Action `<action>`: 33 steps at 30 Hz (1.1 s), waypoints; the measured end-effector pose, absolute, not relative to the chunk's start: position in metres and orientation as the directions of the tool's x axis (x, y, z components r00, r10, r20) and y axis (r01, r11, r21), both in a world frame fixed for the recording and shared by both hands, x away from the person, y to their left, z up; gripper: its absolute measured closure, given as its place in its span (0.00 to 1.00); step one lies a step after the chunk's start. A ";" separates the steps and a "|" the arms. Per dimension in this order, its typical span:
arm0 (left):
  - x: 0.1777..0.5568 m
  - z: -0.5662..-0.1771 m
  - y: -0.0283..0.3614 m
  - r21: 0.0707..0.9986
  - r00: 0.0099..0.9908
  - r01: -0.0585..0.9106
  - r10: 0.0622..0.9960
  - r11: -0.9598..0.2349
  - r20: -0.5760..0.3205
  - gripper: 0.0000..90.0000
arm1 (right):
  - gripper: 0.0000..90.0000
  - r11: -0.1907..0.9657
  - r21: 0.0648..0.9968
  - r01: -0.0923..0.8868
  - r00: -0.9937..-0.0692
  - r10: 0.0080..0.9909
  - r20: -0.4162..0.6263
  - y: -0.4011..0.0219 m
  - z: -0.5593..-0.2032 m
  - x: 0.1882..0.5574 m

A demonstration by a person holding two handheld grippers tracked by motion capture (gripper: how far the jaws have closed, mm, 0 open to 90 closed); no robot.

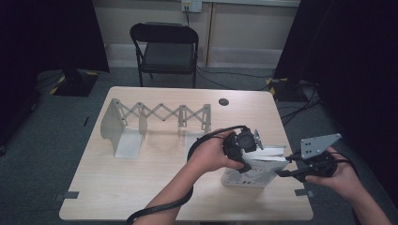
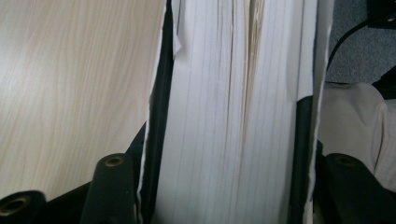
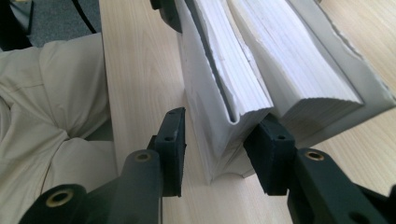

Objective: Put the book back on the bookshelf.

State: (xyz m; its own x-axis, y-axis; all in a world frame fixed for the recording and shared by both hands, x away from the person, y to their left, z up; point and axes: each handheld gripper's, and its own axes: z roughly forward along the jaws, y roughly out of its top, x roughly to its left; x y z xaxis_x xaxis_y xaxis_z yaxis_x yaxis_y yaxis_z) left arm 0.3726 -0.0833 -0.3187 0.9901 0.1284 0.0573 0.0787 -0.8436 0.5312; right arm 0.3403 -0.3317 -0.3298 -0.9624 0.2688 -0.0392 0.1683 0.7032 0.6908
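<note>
A thick book (image 1: pixel 256 172) with a white cover stands on its edge, slightly fanned, at the front right of the pale wooden table (image 1: pixel 141 187). My left gripper (image 1: pixel 244 163) comes down on its left end. In the left gripper view the block of pages (image 2: pixel 233 93) sits tight between the two black jaws of my left gripper (image 2: pixel 233 121), with the covers outside them. My right gripper (image 1: pixel 282 172) is at the book's right end. In the right gripper view my right gripper (image 3: pixel 222 142) straddles the book's (image 3: pixel 289 70) near corner; the left pad (image 3: pixel 172 144) stands off the cover.
A grey extendable book rack (image 1: pixel 155 119) stands at the back left of the table. A cable hole (image 1: pixel 224 101) lies near the far edge, with a black folding chair (image 1: pixel 166 47) behind. The person's beige trousers (image 3: pixel 51 116) are beside the table's near edge.
</note>
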 end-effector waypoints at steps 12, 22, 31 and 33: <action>0.367 -0.314 -0.095 0.450 0.989 0.109 0.142 -0.886 0.041 0.45 | 0.54 0.686 0.702 0.192 -0.942 0.329 -0.064 -0.342 -0.344 0.335; 0.369 -0.322 -0.117 0.391 0.992 0.113 0.127 -0.913 0.011 0.46 | 0.46 0.670 0.697 0.255 -0.918 0.394 -0.044 -0.347 -0.368 0.336; 0.366 -0.317 -0.113 0.347 0.986 0.130 0.159 -0.929 0.056 0.56 | 0.45 0.676 0.692 0.252 -0.919 0.392 -0.048 -0.346 -0.370 0.335; 0.364 -0.317 -0.109 0.336 0.983 0.150 0.178 -0.930 0.053 0.57 | 0.45 0.673 0.696 0.252 -0.917 0.396 -0.050 -0.345 -0.370 0.334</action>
State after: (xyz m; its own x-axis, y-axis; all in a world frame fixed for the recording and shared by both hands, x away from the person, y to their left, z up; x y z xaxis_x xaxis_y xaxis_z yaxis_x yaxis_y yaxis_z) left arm 0.3640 -0.1092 -0.3168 0.9826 0.1782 0.0531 0.1505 -0.9299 0.3357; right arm 0.3344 -0.3445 -0.3705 -0.9171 0.3955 -0.0498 0.2523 0.6727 0.6955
